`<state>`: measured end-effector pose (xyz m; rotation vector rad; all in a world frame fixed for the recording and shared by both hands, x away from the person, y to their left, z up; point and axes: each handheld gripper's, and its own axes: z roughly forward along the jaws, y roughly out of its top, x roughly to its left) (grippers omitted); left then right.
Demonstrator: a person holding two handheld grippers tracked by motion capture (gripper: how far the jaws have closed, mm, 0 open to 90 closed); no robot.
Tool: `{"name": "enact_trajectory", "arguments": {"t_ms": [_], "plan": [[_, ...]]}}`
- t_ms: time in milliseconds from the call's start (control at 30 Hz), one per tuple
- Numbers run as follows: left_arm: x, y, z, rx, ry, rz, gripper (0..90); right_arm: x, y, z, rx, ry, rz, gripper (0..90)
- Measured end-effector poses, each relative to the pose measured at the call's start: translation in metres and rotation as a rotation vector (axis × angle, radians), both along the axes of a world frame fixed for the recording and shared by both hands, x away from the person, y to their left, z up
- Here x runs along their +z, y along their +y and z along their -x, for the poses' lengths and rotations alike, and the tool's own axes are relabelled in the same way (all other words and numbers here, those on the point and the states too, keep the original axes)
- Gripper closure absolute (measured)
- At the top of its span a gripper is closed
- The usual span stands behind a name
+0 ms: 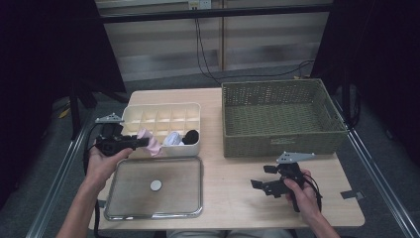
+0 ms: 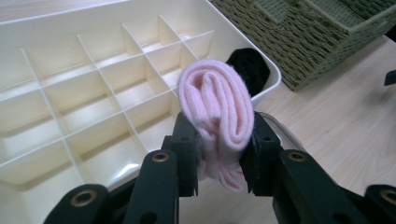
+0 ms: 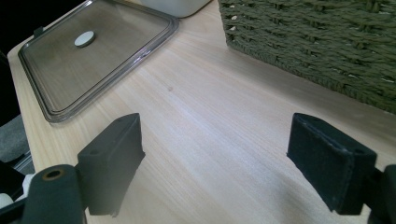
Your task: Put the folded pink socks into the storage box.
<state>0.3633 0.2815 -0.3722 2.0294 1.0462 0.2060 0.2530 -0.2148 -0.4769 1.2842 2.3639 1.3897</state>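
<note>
Holding a rolled pink sock [image 2: 217, 109] tight, the left tongs [image 2: 219, 158] hang over the near edge of the cream box [image 1: 132, 113] with many little cells. A clear lid [image 1: 124, 198] lies on the bench [image 1: 237, 198] below. A green basket [image 1: 282, 144] sits farther right. The right tongs [image 3: 215, 158] gape wide, empty.

A staged recording bay, not a home — black curtains [image 1: 44, 54] hang on both sides, cables [image 1: 205, 59] trail down a panelled wall, tape marks [image 1: 352, 194] sit on the small wooden table [image 1: 237, 198], and grey carpet runs beneath.
</note>
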Motion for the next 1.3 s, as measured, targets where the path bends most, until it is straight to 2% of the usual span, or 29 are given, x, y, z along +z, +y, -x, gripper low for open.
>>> {"name": "enact_trajectory", "arguments": {"t_ms": [200, 400, 467, 533, 600, 700, 733, 833, 1033, 1067, 1100, 1167, 1300], "plan": [[0.006, 0.005, -0.010, 0.021, -0.005, 0.008, 69.5, -0.001, 0.000, -0.001, 0.002, 0.003, 0.000, 17.8], [0.015, 0.003, -0.021, 0.023, -0.024, -0.027, 69.5, -0.001, 0.001, -0.001, 0.002, 0.004, 0.000, 17.6], [0.013, 0.003, -0.025, 0.012, -0.023, -0.025, 69.5, -0.001, 0.001, -0.001, 0.001, 0.004, 0.000, 17.1], [0.009, 0.003, -0.029, 0.039, -0.029, -0.020, 69.5, -0.001, 0.001, -0.001, -0.001, 0.004, 0.001, 16.9], [0.006, 0.003, -0.033, 0.039, -0.022, -0.023, 69.6, -0.001, 0.000, -0.001, 0.004, 0.002, 0.002, 16.9], [0.001, 0.003, -0.037, 0.041, -0.013, -0.047, 69.7, -0.002, 0.000, -0.001, 0.005, 0.001, 0.002, 16.9], [0.000, 0.002, -0.037, 0.050, -0.008, -0.040, 69.7, -0.002, 0.000, -0.001, 0.004, 0.003, 0.001, 16.9], [-0.005, 0.002, -0.041, 0.045, -0.011, -0.066, 69.7, -0.002, 0.000, -0.001, 0.003, 0.003, 0.001, 16.9], [-0.011, -0.004, -0.047, 0.069, -0.004, -0.090, 69.7, -0.003, 0.001, -0.001, 0.001, 0.005, 0.002, 16.9], [-0.012, -0.003, -0.048, 0.062, -0.001, -0.108, 69.7, -0.003, 0.001, -0.001, 0.002, 0.006, 0.004, 16.9], [-0.014, -0.005, -0.049, 0.063, 0.002, -0.104, 69.7, -0.003, 0.001, -0.001, -0.001, 0.011, 0.004, 16.9], [-0.016, -0.007, -0.050, 0.052, 0.007, -0.128, 69.7, -0.003, 0.001, -0.001, 0.000, 0.012, 0.003, 16.9], [-0.019, -0.015, -0.050, 0.034, 0.003, -0.143, 69.7, -0.004, 0.001, -0.001, 0.000, 0.011, 0.002, 16.9]]}}
